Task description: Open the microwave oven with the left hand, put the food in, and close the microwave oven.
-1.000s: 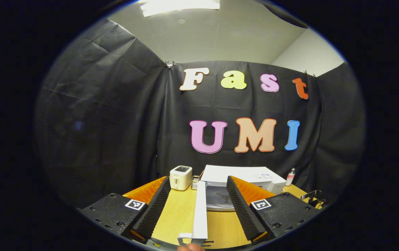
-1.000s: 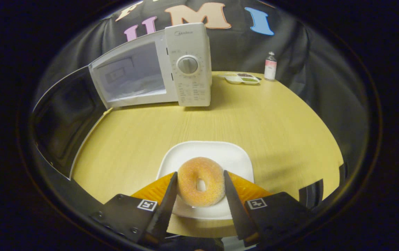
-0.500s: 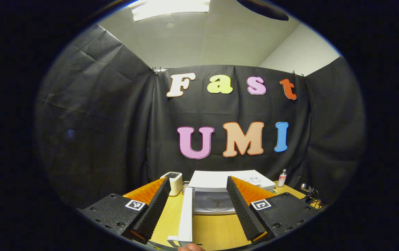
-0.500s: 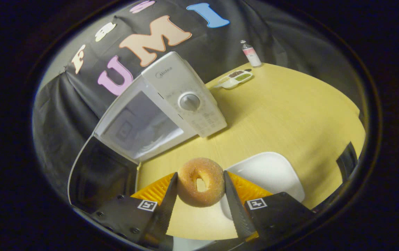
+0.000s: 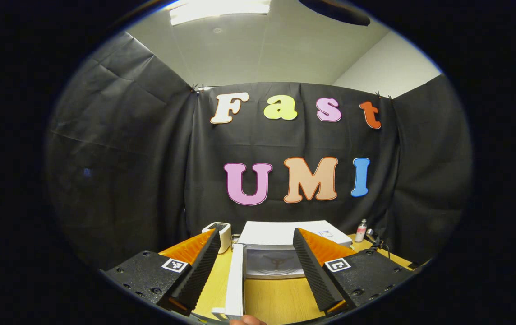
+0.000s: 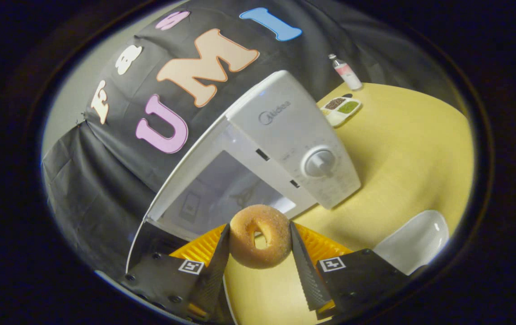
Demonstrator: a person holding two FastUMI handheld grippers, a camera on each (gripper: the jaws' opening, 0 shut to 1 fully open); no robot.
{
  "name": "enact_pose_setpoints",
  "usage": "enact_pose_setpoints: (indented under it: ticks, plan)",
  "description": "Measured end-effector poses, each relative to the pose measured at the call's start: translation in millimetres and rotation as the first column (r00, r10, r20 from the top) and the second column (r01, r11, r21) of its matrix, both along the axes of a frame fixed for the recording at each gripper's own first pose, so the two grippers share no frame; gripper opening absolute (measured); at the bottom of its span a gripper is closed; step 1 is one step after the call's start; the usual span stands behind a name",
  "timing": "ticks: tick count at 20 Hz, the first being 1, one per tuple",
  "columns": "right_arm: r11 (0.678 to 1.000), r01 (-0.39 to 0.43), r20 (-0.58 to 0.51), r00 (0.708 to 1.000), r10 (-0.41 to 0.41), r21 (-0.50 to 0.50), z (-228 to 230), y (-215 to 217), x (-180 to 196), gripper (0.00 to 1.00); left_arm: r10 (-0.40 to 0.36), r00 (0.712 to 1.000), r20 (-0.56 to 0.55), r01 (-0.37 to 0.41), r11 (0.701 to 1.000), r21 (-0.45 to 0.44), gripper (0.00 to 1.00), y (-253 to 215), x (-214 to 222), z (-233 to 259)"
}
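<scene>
- Up off the table: donut, pinched between both fingers of the right gripper, just before the open microwave cavity.
- At 4 o'clock of the donut: white plate, bare.
- At 1 o'clock, beyond the microwave: small tray and bottle.
- Held apart, gripping nothing: left gripper, with the door edge-on between its fingers and a toaster at 11 o'clock.

The white microwave oven carries the grey brand name "Midea" at the top of its control panel, above the round dial.
</scene>
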State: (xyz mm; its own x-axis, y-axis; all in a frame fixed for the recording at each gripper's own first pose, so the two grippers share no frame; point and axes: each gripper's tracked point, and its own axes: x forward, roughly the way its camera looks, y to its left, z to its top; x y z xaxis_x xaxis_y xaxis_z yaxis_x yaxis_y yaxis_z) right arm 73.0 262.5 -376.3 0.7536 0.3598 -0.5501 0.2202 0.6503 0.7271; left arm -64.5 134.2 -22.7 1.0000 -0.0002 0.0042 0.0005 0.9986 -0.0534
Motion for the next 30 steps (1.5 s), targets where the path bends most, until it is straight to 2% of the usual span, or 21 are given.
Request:
enact_pose_setpoints:
  ticks: [5, 6, 7, 9, 10, 11, 13, 15, 16, 17, 18, 21, 22, 23, 24, 25, 27, 29, 30]
  plan:
    - [0.997, 0.065, 0.001, 0.998, -0.065, 0.052, -8, 54, 30, 0.71, -0.011, 0.999, -0.030, 0.011, 1.000, -0.009, 0.94, -6, -2, -3]
    - [0.996, 0.075, 0.011, 0.997, -0.075, 0.055, -9, 64, 38, 0.70, -0.012, 0.999, -0.036, 0.012, 1.000, -0.002, 0.92, -6, -2, -6]
    - [0.995, 0.085, 0.026, 0.996, -0.086, 0.045, -10, 73, 43, 0.71, -0.003, 0.999, -0.034, 0.003, 1.000, 0.006, 0.94, -4, -3, -4]
    - [0.993, 0.104, 0.016, 0.994, -0.105, 0.049, -15, 90, 52, 0.70, 0.012, 1.000, -0.028, -0.012, 1.000, 0.004, 0.92, 3, -4, -2]
    - [0.991, 0.121, 0.002, 0.993, -0.121, 0.063, -17, 98, 57, 0.71, 0.019, 0.999, -0.028, -0.019, 1.000, -0.010, 0.94, 7, -6, -3]
    - [0.988, 0.139, -0.005, 0.990, -0.139, 0.065, -21, 103, 62, 0.71, 0.034, 0.999, -0.030, -0.035, 0.999, -0.031, 0.92, 12, -7, -5]
    - [0.984, 0.169, 0.004, 0.985, -0.170, 0.048, -24, 107, 72, 0.70, 0.073, 0.996, -0.047, -0.076, 0.995, -0.059, 0.91, 27, -8, -11]
    - [0.982, 0.186, -0.010, 0.982, -0.186, 0.038, -31, 111, 77, 0.70, 0.101, 0.993, -0.057, -0.105, 0.992, -0.070, 0.95, 39, -9, -17]
    - [0.978, 0.205, -0.003, 0.979, -0.205, 0.032, -31, 111, 81, 0.77, 0.107, 0.992, -0.060, -0.112, 0.990, -0.084, 0.92, 40, -9, -18]
    - [0.976, 0.216, 0.005, 0.976, -0.216, 0.021, -31, 111, 83, 0.71, 0.118, 0.991, -0.065, -0.124, 0.987, -0.099, 0.92, 43, -8, -19]
    - [0.975, 0.224, 0.008, 0.975, -0.224, 0.017, -34, 112, 85, 0.77, 0.126, 0.989, -0.074, -0.134, 0.984, -0.116, 0.94, 46, -8, -23]
    - [0.972, 0.236, -0.008, 0.972, -0.236, 0.014, -42, 118, 90, 0.77, 0.144, 0.986, -0.079, -0.154, 0.977, -0.148, 0.92, 52, -7, -25]
    - [0.970, 0.244, -0.005, 0.970, -0.244, 0.001, -45, 116, 92, 0.70, 0.151, 0.985, -0.078, -0.161, 0.976, -0.144, 0.92, 53, -7, -25]
    - [0.968, 0.249, -0.002, 0.968, -0.249, -0.011, -48, 115, 94, 0.77, 0.157, 0.984, -0.079, -0.166, 0.976, -0.138, 0.95, 55, -8, -25]
    - [0.968, 0.250, -0.012, 0.968, -0.250, -0.017, -51, 115, 94, 0.70, 0.159, 0.984, -0.079, -0.168, 0.977, -0.133, 0.95, 55, -7, -25]
    - [0.970, 0.244, -0.027, 0.969, -0.244, -0.012, -54, 117, 93, 0.70, 0.159, 0.984, -0.078, -0.168, 0.977, -0.134, 0.92, 54, -8, -25]
    - [0.971, 0.237, -0.027, 0.971, -0.237, -0.003, -53, 122, 92, 0.72, 0.162, 0.983, -0.091, -0.175, 0.972, -0.155, 0.95, 55, -10, -30]
    - [0.972, 0.232, -0.022, 0.972, -0.232, -0.031, -55, 122, 95, 0.72, 0.167, 0.980, -0.104, -0.183, 0.968, -0.170, 0.92, 56, -10, -34]
    - [0.976, 0.214, -0.021, 0.976, -0.215, -0.046, -57, 123, 96, 0.72, 0.165, 0.980, -0.107, -0.182, 0.967, -0.176, 0.95, 57, -8, -37]
